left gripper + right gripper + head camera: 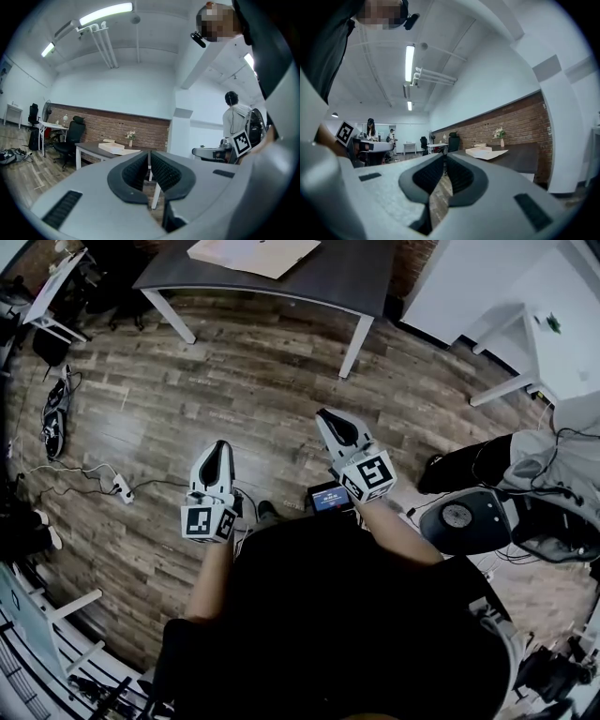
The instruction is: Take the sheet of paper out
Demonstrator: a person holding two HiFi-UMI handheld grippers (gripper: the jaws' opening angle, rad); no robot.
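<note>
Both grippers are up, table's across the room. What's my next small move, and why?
Probably step forward toward the dark grey table. The pale flat paper-like stack lies on it, well beyond both grippers, across a stretch of wooden floor. The left gripper and right gripper are shut and empty, so nothing is reachable from here.

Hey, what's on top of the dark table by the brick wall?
A flat pale box with a sheet at its side, and a small vase of flowers, sit on the table. What is inside the box or under the sheet is covered.
</note>
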